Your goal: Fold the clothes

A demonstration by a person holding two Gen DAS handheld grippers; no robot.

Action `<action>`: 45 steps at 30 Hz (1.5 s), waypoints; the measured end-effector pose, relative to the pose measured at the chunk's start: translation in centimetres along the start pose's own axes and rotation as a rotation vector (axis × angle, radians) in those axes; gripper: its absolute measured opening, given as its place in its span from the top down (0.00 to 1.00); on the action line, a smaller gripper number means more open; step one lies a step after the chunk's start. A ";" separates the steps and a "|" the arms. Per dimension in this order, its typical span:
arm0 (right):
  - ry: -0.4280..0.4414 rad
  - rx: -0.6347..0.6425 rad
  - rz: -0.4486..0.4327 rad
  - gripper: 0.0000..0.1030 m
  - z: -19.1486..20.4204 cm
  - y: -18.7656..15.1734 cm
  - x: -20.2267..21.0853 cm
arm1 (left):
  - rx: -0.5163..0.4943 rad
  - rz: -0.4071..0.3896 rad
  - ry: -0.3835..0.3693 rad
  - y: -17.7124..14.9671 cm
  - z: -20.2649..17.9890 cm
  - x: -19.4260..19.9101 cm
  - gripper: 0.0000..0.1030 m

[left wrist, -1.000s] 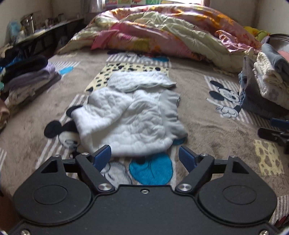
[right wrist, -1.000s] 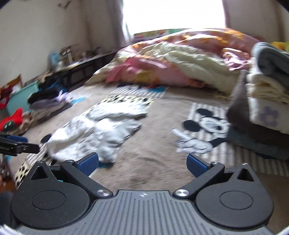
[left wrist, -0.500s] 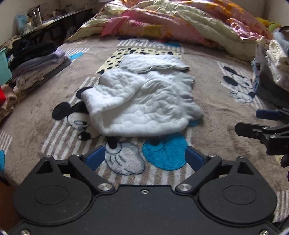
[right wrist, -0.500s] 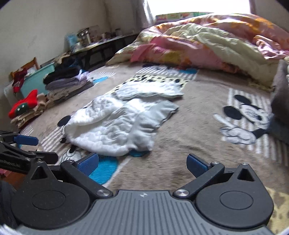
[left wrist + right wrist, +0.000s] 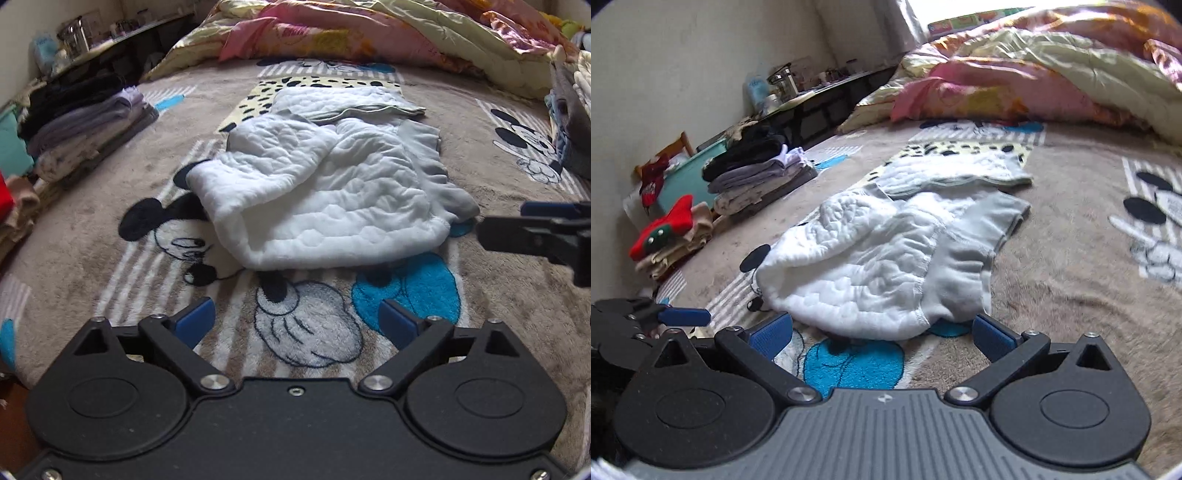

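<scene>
Since a second ago both tools have dropped and closed in: the garment fills more of each view, and your right gripper (image 5: 881, 334) now sits just short of its near hem. Your left gripper (image 5: 297, 323) hangs a little further back, over the blanket (image 5: 498, 325). Both sets of jaws gape wide, holding nothing; fingers (image 5: 195, 323) apart, nothing between them.

The white quilted garment (image 5: 325, 199) lies crumpled mid-blanket, one flap thrown over itself, a grey panel (image 5: 971, 258) trailing on its right side. You look lined up for a two-point pickup along the near hem, likely to spread it flat first.

Outward: folded stacks (image 5: 757, 181) on the left edge of the bed, a rumpled quilt (image 5: 369, 33) at the far end.

Hard to read: which garment this is, where sleeves or legs run, and whether the separate piece (image 5: 347, 103) beyond belongs to it. Right-hand pile is cut off by the frame.
</scene>
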State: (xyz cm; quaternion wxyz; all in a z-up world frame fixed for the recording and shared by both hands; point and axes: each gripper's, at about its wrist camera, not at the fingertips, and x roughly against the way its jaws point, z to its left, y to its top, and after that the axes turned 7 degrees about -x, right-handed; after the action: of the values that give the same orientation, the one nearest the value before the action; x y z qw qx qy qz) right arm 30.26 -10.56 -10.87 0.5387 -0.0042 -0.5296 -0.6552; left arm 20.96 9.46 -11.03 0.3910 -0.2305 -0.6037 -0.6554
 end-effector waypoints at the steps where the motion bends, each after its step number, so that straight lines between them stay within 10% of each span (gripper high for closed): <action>1: -0.004 -0.003 0.000 0.00 -0.2 -0.1 -0.2 | 0.013 0.003 -0.004 0.0 0.2 -0.5 0.07; 27: -0.110 0.071 0.006 0.00 -1.4 -1.7 -3.9 | 0.130 -0.106 -0.073 2.8 1.2 -7.9 0.08; 37: -0.072 0.033 0.012 0.00 -2.2 -2.0 -3.5 | 0.093 -0.160 -0.010 3.0 1.8 -6.6 0.89; 45: -0.031 -0.060 -0.014 0.00 -4.2 -1.6 -2.3 | 0.114 -0.227 -0.076 3.0 2.5 -4.0 0.95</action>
State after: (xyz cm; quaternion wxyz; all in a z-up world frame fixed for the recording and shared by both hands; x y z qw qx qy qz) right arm 32.43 -12.14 -15.16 0.5253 -0.0269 -0.5181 -0.6744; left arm 25.31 12.95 -11.89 0.3036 -0.1630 -0.6765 -0.6508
